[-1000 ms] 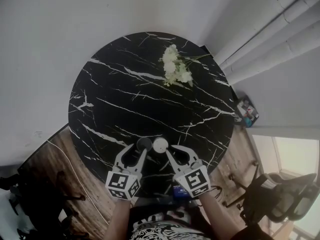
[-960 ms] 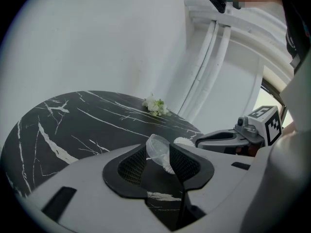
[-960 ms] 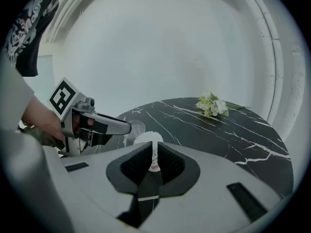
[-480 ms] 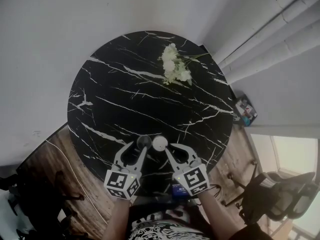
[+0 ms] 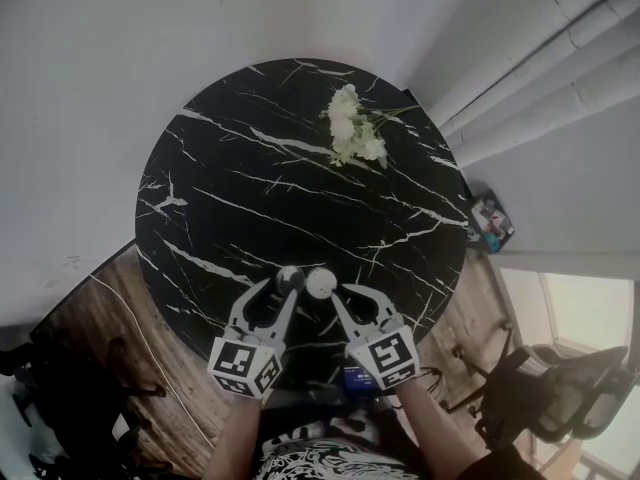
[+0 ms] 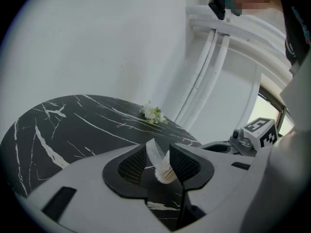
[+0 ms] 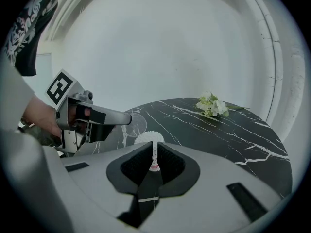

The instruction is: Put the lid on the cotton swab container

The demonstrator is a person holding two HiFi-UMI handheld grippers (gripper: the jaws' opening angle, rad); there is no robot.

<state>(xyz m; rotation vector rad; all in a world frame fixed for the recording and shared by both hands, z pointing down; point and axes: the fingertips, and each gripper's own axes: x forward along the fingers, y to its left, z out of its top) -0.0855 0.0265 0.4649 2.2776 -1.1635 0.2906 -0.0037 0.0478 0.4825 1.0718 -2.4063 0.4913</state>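
Alignment step, lower centre of frame, by the look of it: gripping lid (image 5: pixel 289 279) edge-on in closed left gripper (image 5: pixel 284 287), pinching cotton swab container (image 5: pixel 320 284) in closed right gripper (image 5: pixel 336 293). Likely next: centre lid overhead, lower squarely.

Hand-held units, both alike: left gripper (image 5: pixel 281 286) and right gripper (image 5: pixel 341 293), light grey moulded shells with curved jaws. Jaw pads (image 6: pixel 131 166) are black with a fine ribbed mesh face. Each unit carries a white marker cube (image 5: pixel 245 365) printed with black square patterns. A black handle section is set into the grey body. Small blue block (image 5: pixel 360 380) under the right unit, possibly a label; too small to tell. Shirt (image 5: pixel 318 460) black with white graphic print. Forearms (image 5: pixel 236 436) bare.
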